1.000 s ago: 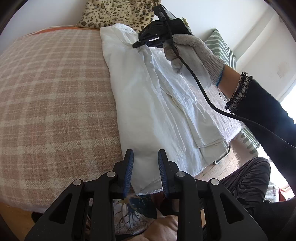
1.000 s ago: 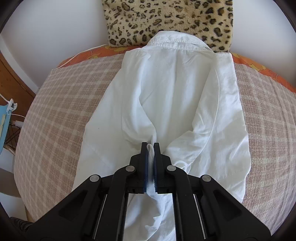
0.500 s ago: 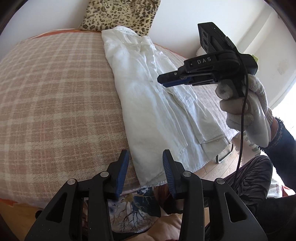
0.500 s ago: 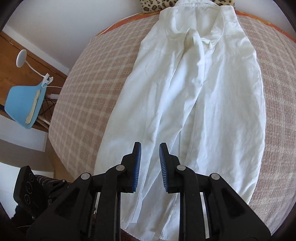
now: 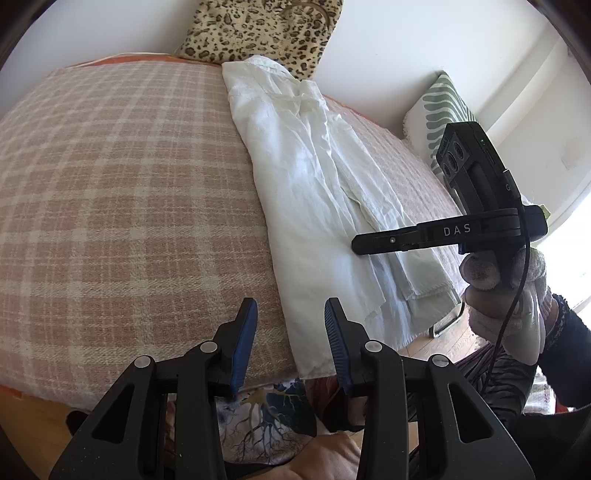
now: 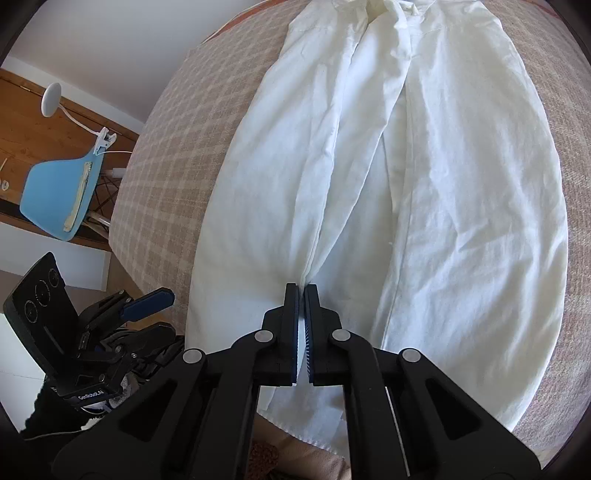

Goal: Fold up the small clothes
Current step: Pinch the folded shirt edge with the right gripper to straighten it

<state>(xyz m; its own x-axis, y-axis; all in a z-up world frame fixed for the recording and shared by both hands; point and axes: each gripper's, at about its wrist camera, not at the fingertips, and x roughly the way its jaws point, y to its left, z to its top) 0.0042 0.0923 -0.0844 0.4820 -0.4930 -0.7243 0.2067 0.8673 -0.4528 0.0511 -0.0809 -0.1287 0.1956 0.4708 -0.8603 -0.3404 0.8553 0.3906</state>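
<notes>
While pinched: right gripper (image 6: 300,291) clamps a fold of the white shirt (image 6: 424,184).
Left gripper (image 5: 290,314): spread, empty, over the hem corner.
Shirt axis: lengthwise, collar toward the leopard-print cushion (image 5: 258,29).
Room: bare plaid blanket (image 5: 122,192) both sides.

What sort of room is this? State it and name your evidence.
Most likely a bedroom at home. A white shirt lies spread on a bed under a plaid blanket, with a leopard-print pillow against the wall and a blue chair on a wooden floor beside it.
</notes>
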